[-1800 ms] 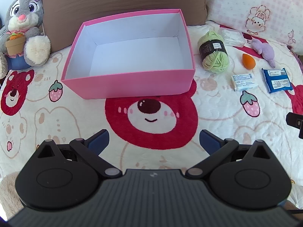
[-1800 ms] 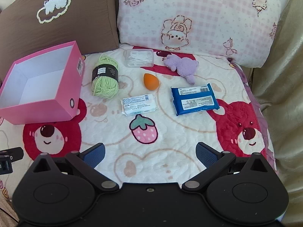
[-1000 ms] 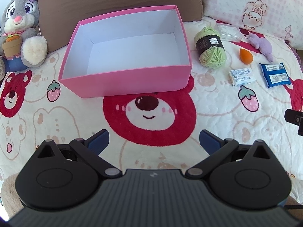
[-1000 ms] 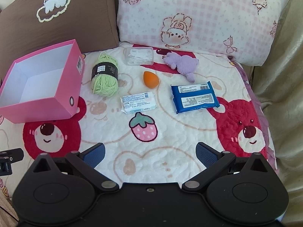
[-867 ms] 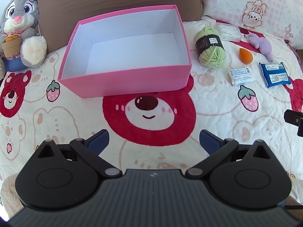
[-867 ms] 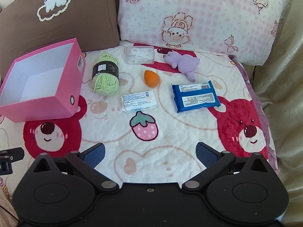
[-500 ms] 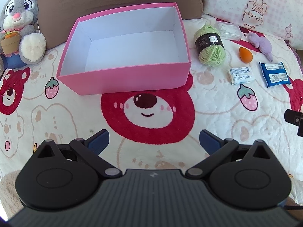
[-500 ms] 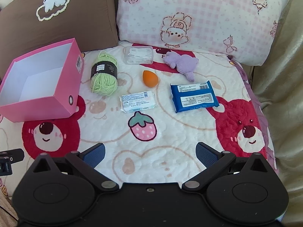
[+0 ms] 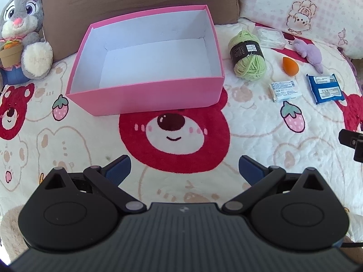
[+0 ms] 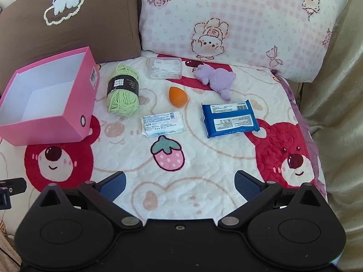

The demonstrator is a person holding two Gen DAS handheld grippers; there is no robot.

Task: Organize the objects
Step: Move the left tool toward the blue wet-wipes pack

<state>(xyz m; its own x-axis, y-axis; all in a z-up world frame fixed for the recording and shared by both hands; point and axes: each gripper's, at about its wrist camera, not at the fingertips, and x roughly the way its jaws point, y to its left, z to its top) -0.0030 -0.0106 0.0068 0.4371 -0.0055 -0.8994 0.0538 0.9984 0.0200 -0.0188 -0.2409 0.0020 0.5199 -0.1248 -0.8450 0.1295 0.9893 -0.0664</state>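
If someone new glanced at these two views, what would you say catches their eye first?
Probably the open pink cardboard box with a white inside, holding nothing and sitting on the cream blanket with red bear faces. To its right lie the loose items: a green yarn ball, an orange egg-shaped sponge and a blue wipes packet. A grey bunny plush sits left of the box.

Pink box [image 9: 147,95]: matt card, white inside. Blanket [image 10: 204,158]: quilted plush cloth. Yarn ball [image 10: 122,90]: fuzzy fibre, glossy band. Blue packet [image 10: 230,117]: shiny plastic film. Orange sponge [image 10: 178,96]: matt foam.
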